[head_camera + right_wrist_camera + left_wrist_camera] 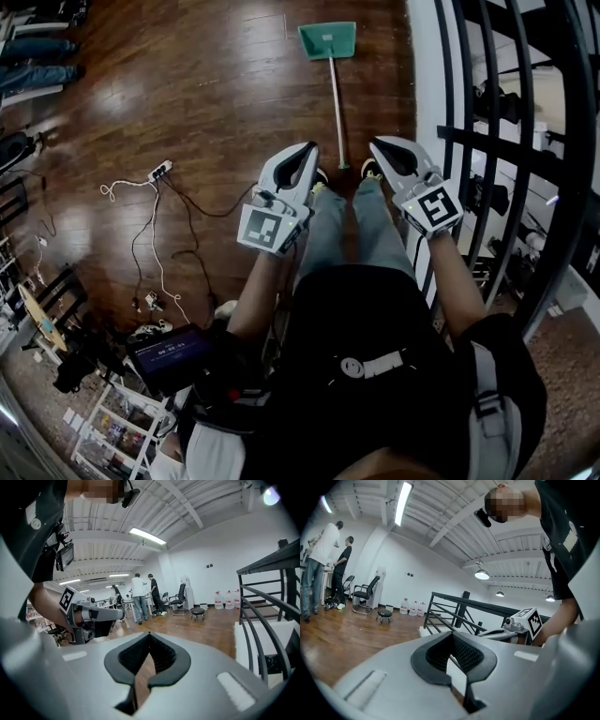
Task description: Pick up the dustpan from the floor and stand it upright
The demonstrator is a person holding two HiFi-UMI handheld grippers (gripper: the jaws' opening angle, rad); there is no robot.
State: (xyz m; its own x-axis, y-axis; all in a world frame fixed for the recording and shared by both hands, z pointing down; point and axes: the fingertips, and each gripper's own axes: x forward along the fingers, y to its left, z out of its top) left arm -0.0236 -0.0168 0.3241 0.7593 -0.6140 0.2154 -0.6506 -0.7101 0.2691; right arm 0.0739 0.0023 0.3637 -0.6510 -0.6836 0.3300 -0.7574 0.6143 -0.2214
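Note:
The green dustpan lies flat on the wooden floor at the top of the head view. Its long pale handle runs back toward the person's feet. My left gripper and right gripper are held side by side in the air above the person's legs, on either side of the handle's near end and well short of the pan. Both are shut with nothing in them. The left gripper view shows its jaws closed, and the right gripper view shows the same. The dustpan is in neither gripper view.
A black metal railing stands close on the right. A power strip with loose cables lies on the floor to the left. People, an office chair, a stool and water bottles are far across the room.

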